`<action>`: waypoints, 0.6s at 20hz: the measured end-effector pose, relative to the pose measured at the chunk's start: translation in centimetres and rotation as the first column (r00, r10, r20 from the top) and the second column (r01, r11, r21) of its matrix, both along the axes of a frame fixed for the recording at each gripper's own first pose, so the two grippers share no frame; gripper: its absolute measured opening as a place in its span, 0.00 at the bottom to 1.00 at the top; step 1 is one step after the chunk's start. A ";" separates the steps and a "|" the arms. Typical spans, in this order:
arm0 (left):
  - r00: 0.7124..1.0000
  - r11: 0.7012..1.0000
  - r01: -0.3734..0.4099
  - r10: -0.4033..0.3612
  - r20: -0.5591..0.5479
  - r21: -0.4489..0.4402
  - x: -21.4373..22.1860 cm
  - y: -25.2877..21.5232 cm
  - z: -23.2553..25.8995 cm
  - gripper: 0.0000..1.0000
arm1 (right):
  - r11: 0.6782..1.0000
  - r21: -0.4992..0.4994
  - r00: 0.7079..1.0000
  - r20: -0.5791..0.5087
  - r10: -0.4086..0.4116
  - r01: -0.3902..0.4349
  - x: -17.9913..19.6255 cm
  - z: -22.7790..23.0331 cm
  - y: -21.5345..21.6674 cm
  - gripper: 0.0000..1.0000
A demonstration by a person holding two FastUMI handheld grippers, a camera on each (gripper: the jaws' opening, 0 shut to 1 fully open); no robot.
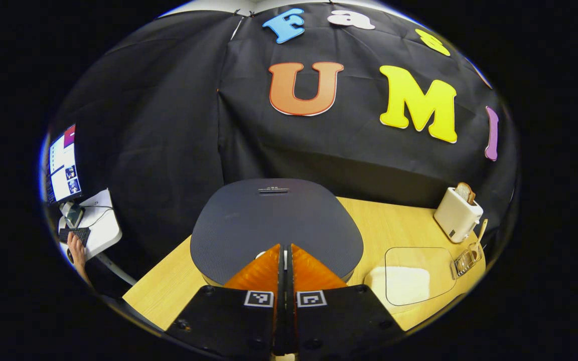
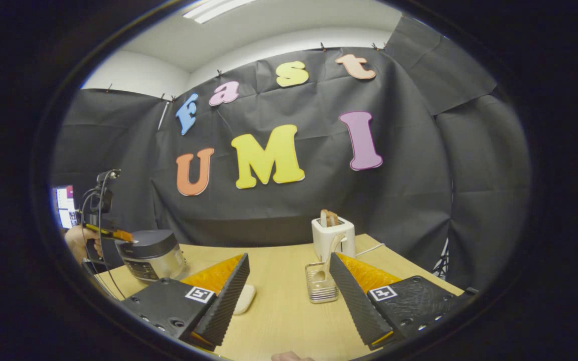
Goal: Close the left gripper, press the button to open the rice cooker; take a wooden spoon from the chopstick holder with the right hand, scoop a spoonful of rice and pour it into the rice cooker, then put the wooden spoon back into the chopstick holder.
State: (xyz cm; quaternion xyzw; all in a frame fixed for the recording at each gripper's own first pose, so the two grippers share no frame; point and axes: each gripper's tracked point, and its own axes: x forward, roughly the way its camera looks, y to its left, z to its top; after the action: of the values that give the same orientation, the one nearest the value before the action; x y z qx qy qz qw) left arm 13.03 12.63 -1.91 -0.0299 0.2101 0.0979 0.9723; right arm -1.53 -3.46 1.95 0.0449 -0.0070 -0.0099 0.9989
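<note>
The rice cooker point(image 1: 274, 220) has a dark grey lid that is down. My left gripper point(image 1: 285, 249) is shut, with its tips over the lid's front edge by a small white button point(image 1: 263, 254). From the right gripper view, the cooker point(image 2: 151, 253) stands at the table's left, and the left gripper point(image 2: 113, 233) reaches its lid. My right gripper point(image 2: 289, 258) is open and empty above the table. The wire chopstick holder point(image 2: 321, 286) stands just past its right finger, with the wooden spoon point(image 2: 328, 258) upright in it. A clear container of rice point(image 1: 409, 281) sits right of the cooker.
A white toaster point(image 2: 333, 235) with bread in it stands behind the chopstick holder point(image 1: 464, 260). Off the table's left side, a monitor point(image 1: 63, 165) sits on a small stand, and a person's hand point(image 1: 76, 250) rests at a keyboard there. The wooden table point(image 2: 279, 321) ends near the wall.
</note>
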 end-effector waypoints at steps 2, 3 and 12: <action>1.000 0.997 -0.005 0.006 -0.020 0.079 0.0 0.0 -0.2 0.03 | 1.000 0.007 1.000 0.001 -0.001 0.001 -0.2 0.1 -0.1 0.96; 0.999 0.993 -0.006 0.010 -0.032 0.118 -0.1 0.1 -0.2 0.03 | 1.000 0.009 1.000 0.002 0.004 -0.004 -0.3 0.2 0.1 0.96; 0.999 0.999 -0.034 0.035 -0.034 0.029 -0.1 -0.1 0.5 0.03 | 1.000 0.017 1.000 0.031 0.006 -0.007 -1.3 1.2 -0.4 0.92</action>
State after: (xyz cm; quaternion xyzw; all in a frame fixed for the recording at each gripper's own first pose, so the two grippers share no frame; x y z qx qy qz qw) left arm 12.89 12.51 -1.43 -0.0179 0.2250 0.1182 0.9670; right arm -2.80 -3.90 3.18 0.0535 -0.0222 -0.0061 0.9983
